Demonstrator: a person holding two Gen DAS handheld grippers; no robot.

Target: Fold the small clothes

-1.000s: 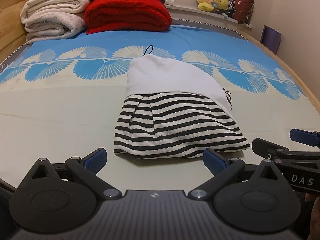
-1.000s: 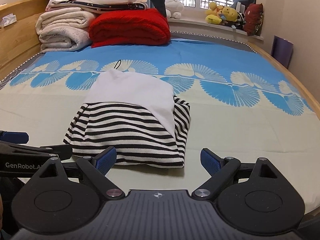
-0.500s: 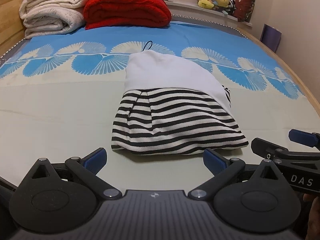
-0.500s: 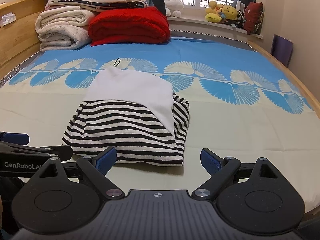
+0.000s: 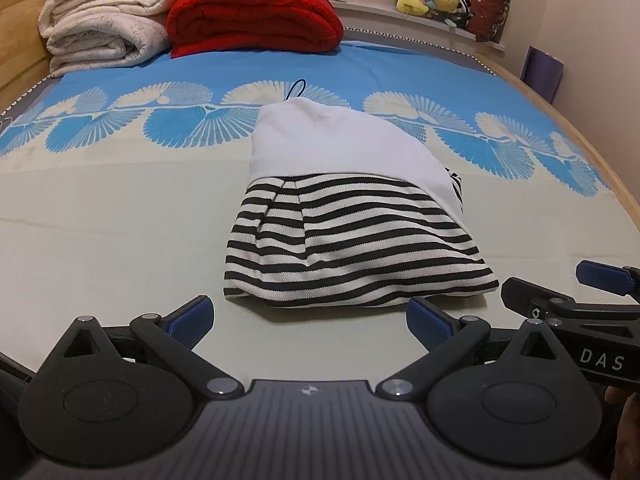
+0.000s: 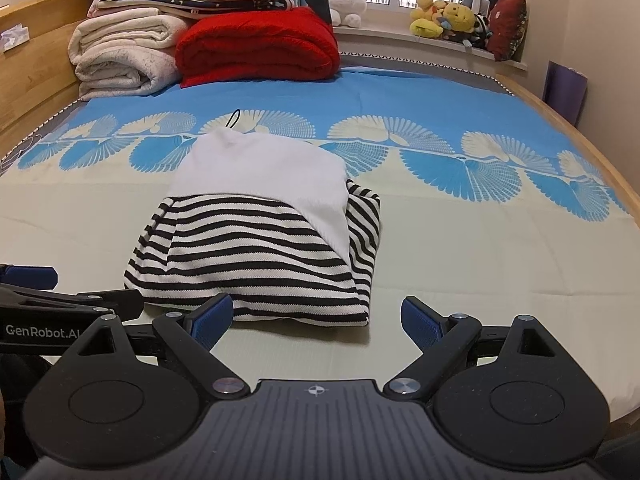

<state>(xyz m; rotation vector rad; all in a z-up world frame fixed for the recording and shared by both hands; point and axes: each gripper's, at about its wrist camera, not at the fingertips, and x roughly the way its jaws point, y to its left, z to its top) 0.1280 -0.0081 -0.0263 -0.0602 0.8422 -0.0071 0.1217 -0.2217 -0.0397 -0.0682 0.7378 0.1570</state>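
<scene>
A small folded garment point(image 5: 344, 220), white on top with a black-and-white striped skirt part, lies flat on the bed; it also shows in the right wrist view point(image 6: 260, 236). My left gripper point(image 5: 310, 318) is open and empty, just in front of the garment's near hem. My right gripper point(image 6: 318, 318) is open and empty, at the garment's near right corner, with its left pad point(image 6: 210, 318) against the hem. Each gripper shows at the edge of the other's view.
The bed point(image 5: 100, 220) has a pale and blue fan-patterned cover. Folded white blankets point(image 5: 104, 36) and a red blanket point(image 5: 256, 20) are stacked at the far end. Plush toys point(image 6: 452, 20) sit on the windowsill. A wooden bed edge point(image 6: 592, 148) runs along the right.
Both grippers have moved slightly forward towards the garment's near hem. Both stay open. The garment has not moved.
</scene>
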